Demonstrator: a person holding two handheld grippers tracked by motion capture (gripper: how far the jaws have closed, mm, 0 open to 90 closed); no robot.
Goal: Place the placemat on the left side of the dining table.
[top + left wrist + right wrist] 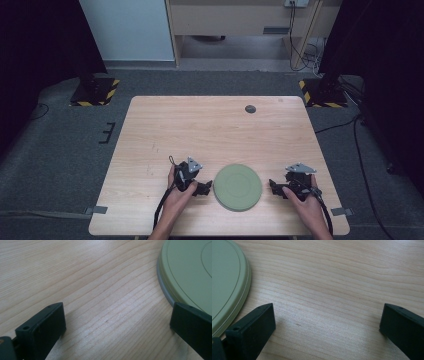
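Your left hand [176,192] is resting on the worktop [215,130] near its front edge, wrapping round most of the left hand-held gripper [206,188], so in the high view you are seeing little more than its grey plate and dark body. Its jaws are standing wide apart with nothing between them but bare wood; in the left gripper view, one jaw is covering a bit of the plate's rim, and whether it is touching there is hard to tell.

The green plate [238,186] is lying flat on the worktop between your two hands, close to the front edge. Each gripper view is cutting it off, showing just a curved slice of rim.

Your right hand [303,196] is sitting just right of the plate, holding the right hand-held gripper [274,186], which is pointing toward the plate. Its jaws are also spread wide and gripping nothing, and the plate's edge is running behind the left jaw in the right gripper view. Farther back, a small dark round spot [250,109] is showing on the worktop, too small to identify.
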